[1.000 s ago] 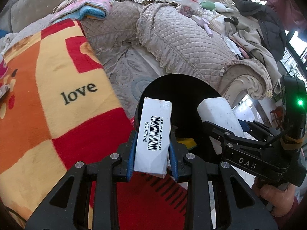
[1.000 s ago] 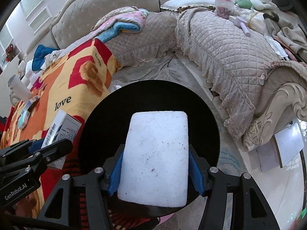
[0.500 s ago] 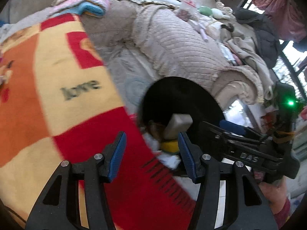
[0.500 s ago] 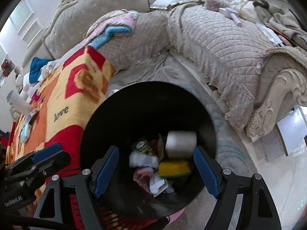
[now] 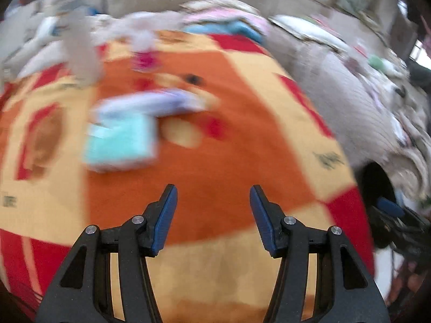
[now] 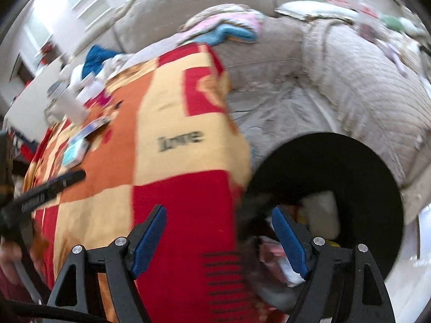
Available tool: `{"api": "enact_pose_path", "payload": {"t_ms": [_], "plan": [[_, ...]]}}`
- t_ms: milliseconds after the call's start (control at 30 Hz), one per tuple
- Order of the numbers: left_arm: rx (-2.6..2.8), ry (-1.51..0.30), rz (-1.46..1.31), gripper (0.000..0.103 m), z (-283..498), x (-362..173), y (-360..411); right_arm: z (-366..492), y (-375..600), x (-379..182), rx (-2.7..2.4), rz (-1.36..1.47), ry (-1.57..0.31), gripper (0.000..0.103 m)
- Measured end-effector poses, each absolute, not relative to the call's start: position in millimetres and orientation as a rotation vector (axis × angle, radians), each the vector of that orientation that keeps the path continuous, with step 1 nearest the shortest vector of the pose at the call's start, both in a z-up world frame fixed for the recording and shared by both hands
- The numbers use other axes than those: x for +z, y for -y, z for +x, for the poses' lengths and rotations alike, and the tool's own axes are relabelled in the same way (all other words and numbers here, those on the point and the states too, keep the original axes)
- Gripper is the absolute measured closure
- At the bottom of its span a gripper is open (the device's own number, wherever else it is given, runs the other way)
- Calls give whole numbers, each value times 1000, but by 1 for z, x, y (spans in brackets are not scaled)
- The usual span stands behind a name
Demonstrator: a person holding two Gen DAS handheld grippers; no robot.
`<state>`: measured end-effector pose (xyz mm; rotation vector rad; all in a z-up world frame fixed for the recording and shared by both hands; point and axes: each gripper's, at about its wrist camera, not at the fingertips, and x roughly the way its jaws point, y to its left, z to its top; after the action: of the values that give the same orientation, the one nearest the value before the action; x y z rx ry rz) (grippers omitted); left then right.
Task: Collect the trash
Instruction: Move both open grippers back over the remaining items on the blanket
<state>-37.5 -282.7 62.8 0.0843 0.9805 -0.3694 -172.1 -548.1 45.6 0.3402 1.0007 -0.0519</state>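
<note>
Both views are motion-blurred. My left gripper (image 5: 212, 210) is open and empty above the orange, yellow and red blanket (image 5: 215, 148). A teal and white packet (image 5: 121, 142) and a pale flat box (image 5: 150, 103) lie on the blanket ahead of it to the left. My right gripper (image 6: 219, 239) is open and empty over the blanket's red edge, beside the black trash bin (image 6: 350, 161). The bin holds a white foam block (image 6: 323, 215) and other trash. The teal packet (image 6: 74, 152) also shows far left in the right wrist view, near the left gripper (image 6: 48, 188).
A quilted beige sofa (image 6: 363, 80) curves behind the bin. A white bottle (image 5: 80, 53) and small clutter stand at the blanket's far edge. Folded pink and blue cloths (image 6: 229, 27) lie on the sofa. The bin (image 5: 377, 188) shows at the right edge in the left wrist view.
Both grippers opened and dropped the white box and the foam block into the bin. Both then swung left; the left one now faces the items on the blanket.
</note>
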Motion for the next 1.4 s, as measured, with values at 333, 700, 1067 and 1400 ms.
{"api": "enact_pose_path", "payload": {"t_ms": [333, 700, 1067, 1400], "plan": [[-75, -1012, 47, 49, 53, 48, 176, -143, 500, 42, 39, 289, -1029, 24], [-457, -1114, -133, 49, 13, 33, 234, -138, 507, 45, 4, 305, -1029, 23], [-572, -1086, -86, 49, -14, 53, 257, -112, 476, 49, 78, 333, -1017, 22], [-321, -1009, -28, 49, 11, 59, 195, -59, 434, 50, 115, 466, -1000, 13]]}}
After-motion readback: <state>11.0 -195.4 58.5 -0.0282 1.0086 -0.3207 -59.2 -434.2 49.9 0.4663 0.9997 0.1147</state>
